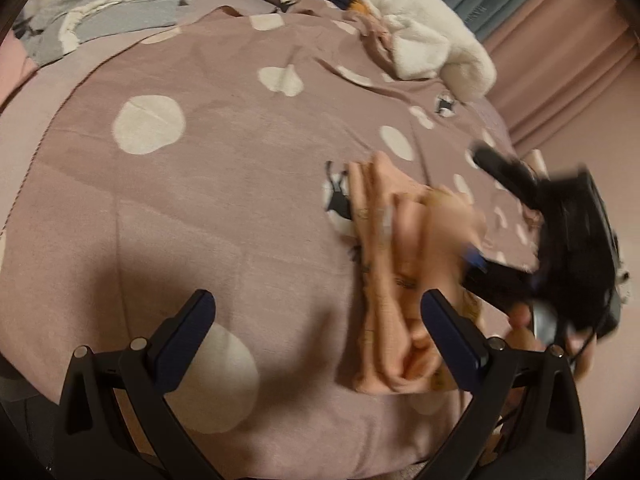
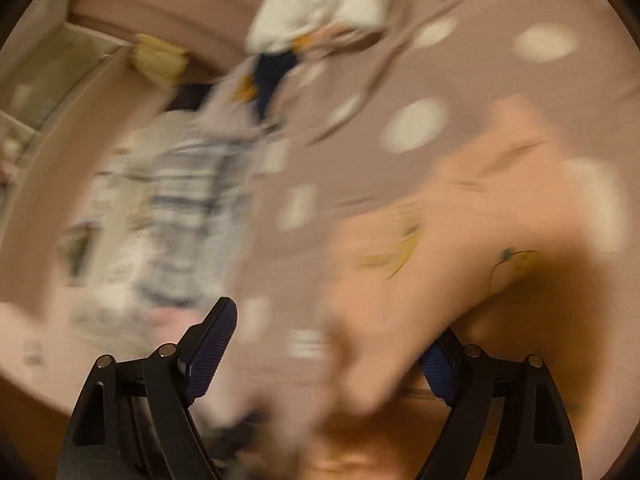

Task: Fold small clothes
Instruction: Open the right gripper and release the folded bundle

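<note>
No writing is readable in either view. The left gripper (image 1: 316, 336) is open and empty above the bedspread (image 1: 200, 200); the peach garment (image 1: 400, 264) lies lower right of centre. The right gripper (image 2: 332, 344) is open, the garment draping over its right finger. Only the right view shows striped clothes (image 2: 188, 208), blurred

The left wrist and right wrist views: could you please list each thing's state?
Small peach printed garment: bunched in loose folds on the bedspread, not flat.
Mauve bedspread with cream spots: spread out, lightly creased.
Left tongs: open, empty.
Right tongs: open; blurred peach cloth overlaps them.
White fluffy garment: heaped, unfolded.
</note>
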A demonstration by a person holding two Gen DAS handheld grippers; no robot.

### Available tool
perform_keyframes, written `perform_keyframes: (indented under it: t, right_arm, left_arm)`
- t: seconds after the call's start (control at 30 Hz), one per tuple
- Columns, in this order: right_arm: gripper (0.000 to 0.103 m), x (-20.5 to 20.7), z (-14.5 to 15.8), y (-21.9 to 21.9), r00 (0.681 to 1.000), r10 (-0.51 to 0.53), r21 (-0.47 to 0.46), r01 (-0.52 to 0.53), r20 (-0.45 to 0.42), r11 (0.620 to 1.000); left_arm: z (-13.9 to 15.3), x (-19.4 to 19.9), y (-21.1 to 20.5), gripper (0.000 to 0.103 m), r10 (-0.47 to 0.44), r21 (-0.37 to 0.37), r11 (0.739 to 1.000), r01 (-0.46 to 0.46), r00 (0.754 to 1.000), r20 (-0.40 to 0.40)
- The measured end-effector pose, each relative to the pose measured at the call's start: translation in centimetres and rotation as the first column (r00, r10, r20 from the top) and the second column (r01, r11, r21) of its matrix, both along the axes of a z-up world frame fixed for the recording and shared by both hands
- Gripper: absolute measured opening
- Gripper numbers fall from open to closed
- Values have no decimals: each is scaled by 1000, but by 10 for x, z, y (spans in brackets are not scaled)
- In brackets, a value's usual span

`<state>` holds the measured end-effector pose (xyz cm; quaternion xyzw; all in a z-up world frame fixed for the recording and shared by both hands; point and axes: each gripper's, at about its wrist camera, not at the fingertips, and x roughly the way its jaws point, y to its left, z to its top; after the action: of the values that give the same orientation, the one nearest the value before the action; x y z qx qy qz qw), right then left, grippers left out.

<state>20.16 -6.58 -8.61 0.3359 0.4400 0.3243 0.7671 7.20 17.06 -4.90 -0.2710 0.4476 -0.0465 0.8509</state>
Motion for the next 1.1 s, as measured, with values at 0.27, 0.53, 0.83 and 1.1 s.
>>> perform_keyframes:
  t: [0.27,0.53,0.83,1.1]
  right_arm:
    - [86,-14,31,3,997,39,-6,-39,73,999]
    - [87,-20,42,-52,980,-164,-175,182,113,968]
    - [87,-38,0,-90,980,-197,-358,188,11,915]
    - [90,-56,-9,-144,974,-225,-309,211,-11,927]
  left_arm:
    - [11,-3,-2,103,-30,-68,997,35,997,64]
    - [17,-3,-15,103,-135,-164,974,156,982,131]
    - [19,3,-32,103,-177,-137,971,194,976,126]
    - [-7,24,-58,103,-285,-222,929,295,955,78]
